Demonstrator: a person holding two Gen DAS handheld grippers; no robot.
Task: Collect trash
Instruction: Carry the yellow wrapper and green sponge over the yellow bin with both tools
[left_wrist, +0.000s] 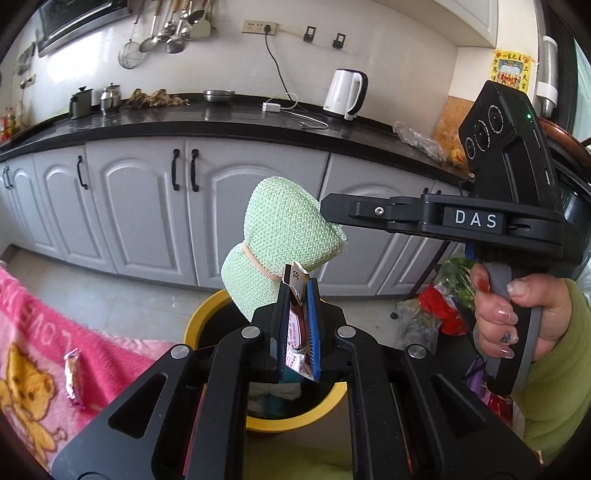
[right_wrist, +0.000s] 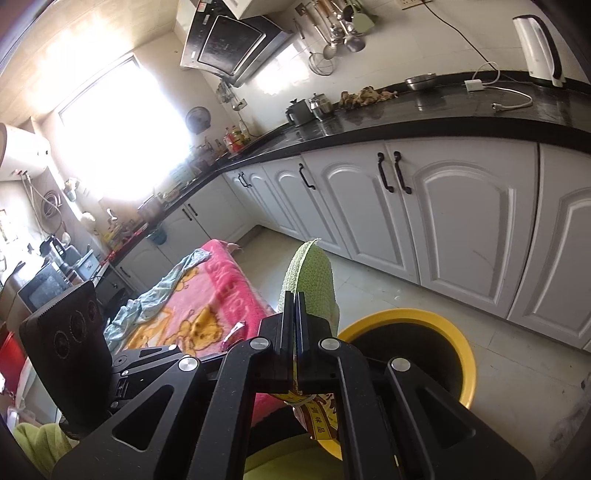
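Pinching a crumpled wrapper (left_wrist: 297, 332), the left gripper (left_wrist: 298, 291) faces the right gripper (right_wrist: 295, 295) clamping pale-green netted foam (left_wrist: 284, 236).

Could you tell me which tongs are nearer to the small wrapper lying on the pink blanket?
Left. The left tongs, shut on a snack packet, hang above the yellow bin beside the blanket holding the wrapper. The right tongs, gripping green foam netting, sit farther off.
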